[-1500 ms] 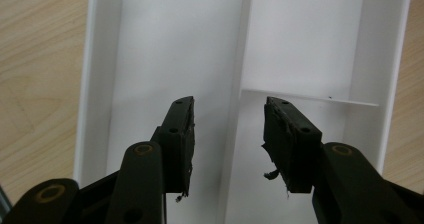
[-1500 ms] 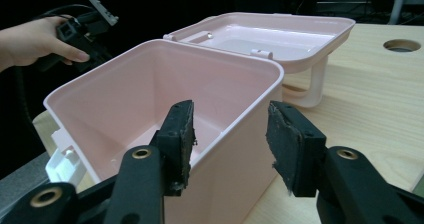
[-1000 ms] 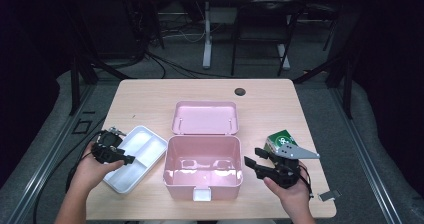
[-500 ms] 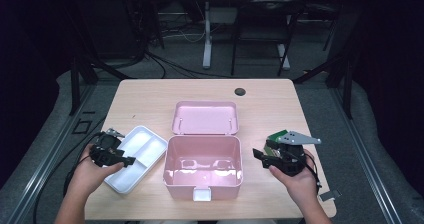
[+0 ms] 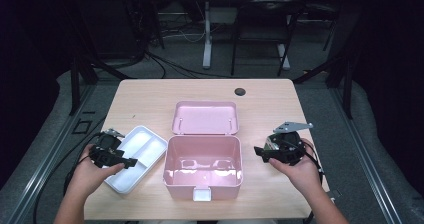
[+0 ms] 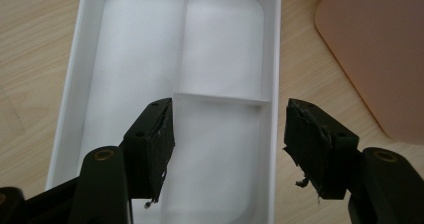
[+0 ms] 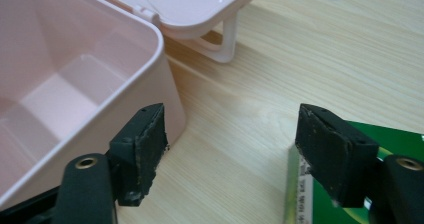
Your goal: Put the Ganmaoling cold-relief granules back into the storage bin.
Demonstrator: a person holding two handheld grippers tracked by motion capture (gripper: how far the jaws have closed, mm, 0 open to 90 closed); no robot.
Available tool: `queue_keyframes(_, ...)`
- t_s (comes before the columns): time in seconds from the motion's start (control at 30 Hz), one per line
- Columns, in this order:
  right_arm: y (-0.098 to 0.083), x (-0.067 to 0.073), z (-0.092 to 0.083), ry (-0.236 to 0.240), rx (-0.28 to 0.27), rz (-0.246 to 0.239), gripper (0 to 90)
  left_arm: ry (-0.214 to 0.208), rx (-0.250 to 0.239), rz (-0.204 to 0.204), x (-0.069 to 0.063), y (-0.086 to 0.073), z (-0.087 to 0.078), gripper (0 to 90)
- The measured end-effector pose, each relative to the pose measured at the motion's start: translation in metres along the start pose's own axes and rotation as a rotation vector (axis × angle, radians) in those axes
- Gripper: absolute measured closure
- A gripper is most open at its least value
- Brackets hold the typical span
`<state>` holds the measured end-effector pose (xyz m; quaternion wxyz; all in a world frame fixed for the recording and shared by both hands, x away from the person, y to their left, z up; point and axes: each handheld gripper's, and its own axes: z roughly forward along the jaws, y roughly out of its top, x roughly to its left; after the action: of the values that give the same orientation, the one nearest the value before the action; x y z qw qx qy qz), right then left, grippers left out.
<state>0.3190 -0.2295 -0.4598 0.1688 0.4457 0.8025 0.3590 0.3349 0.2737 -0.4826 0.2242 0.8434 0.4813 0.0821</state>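
Both tongs have just been opening and hold nothing: left tongs [image 6: 227,149] straddling the white tray [image 6: 276,59] wall risk snagging it toward the worktop's [image 5: 150,99] left edge.

A pale matt wood grain is shown by the table [image 5: 150,99]. Glossy pink plastic forms the box [image 5: 202,166]; smooth white plastic forms the tray [image 6: 125,84].

We can read no text; the print on the green packet [image 7: 395,149] is too blurred.
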Motion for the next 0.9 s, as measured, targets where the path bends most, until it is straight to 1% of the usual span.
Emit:
queue_keyframes(0.03,0.002,-0.001,0.001,0.014,0.010,-0.004,26.1,-0.001,0.001,0.010,0.000,0.000,0.000,37.0)
queue_keyframes(0.07,0.003,-0.001,0.001,-0.016,0.030,-0.013,26.0,-0.005,0.007,0.010,-0.001,0.001,0.000,37.0)
queue_keyframes(0.1,0.005,-0.004,0.002,0.021,0.037,-0.019,26.0,-0.007,0.008,0.009,-0.002,0.001,0.001,37.1)
queue_keyframes(0.17,0.008,-0.004,0.002,-0.017,0.071,-0.029,25.7,-0.008,0.012,0.016,-0.002,0.001,0.002,37.1)
queue_keyframes(0.2,0.009,-0.006,0.003,0.004,0.079,-0.030,25.6,-0.008,0.012,0.016,-0.002,0.001,0.002,37.1)
queue_keyframes(0.27,0.012,-0.007,0.004,-0.007,0.096,-0.033,25.3,-0.014,0.019,0.019,-0.004,0.001,0.003,37.1)
queue_keyframes(0.3,0.014,-0.008,0.004,0.003,0.107,-0.035,25.2,-0.014,0.021,0.022,-0.005,0.001,0.003,37.1)
queue_keyframes(0.33,0.015,-0.009,0.005,-0.017,0.120,-0.039,25.0,-0.012,0.021,0.025,-0.005,0.001,0.003,37.1)
queue_keyframes(0.4,0.017,-0.010,0.005,-0.014,0.128,-0.042,24.5,-0.012,0.021,0.023,-0.006,0.001,0.003,37.1)
queue_keyframes(0.43,0.020,-0.012,0.007,-0.027,0.156,-0.049,22.6,-0.015,0.024,0.028,-0.006,0.001,0.003,37.1)
queue_keyframes(0.5,0.023,-0.014,0.008,-0.051,0.181,-0.057,21.5,-0.019,0.021,0.029,-0.006,0.001,0.003,37.1)
queue_keyframes(0.57,0.026,-0.017,0.010,-0.061,0.216,-0.055,19.0,-0.023,0.020,0.024,-0.007,0.001,0.003,37.1)
queue_keyframes(0.6,0.028,-0.020,0.011,-0.057,0.237,-0.049,17.9,-0.024,0.020,0.023,-0.007,0.001,0.003,37.1)
queue_keyframes(0.63,0.029,-0.023,0.013,-0.030,0.257,-0.043,17.1,-0.024,0.020,0.025,-0.007,0.001,0.003,37.1)
queue_keyframes(0.67,0.030,-0.025,0.016,-0.046,0.281,-0.040,16.0,-0.024,0.020,0.025,-0.007,0.001,0.003,37.1)
queue_keyframes(0.7,0.031,-0.029,0.019,-0.045,0.308,-0.031,15.6,-0.026,0.017,0.022,-0.007,0.000,0.003,37.1)
queue_keyframes(0.8,0.032,-0.035,0.023,-0.065,0.348,-0.022,15.4,-0.025,0.017,0.024,-0.006,0.000,0.001,37.1)
queue_keyframes(0.83,0.032,-0.036,0.025,-0.084,0.354,-0.025,15.3,-0.027,0.016,0.022,-0.006,0.000,0.001,37.1)
queue_keyframes(0.9,0.034,-0.038,0.027,-0.091,0.385,-0.017,14.8,-0.030,0.015,0.021,-0.006,0.000,0.001,37.2)
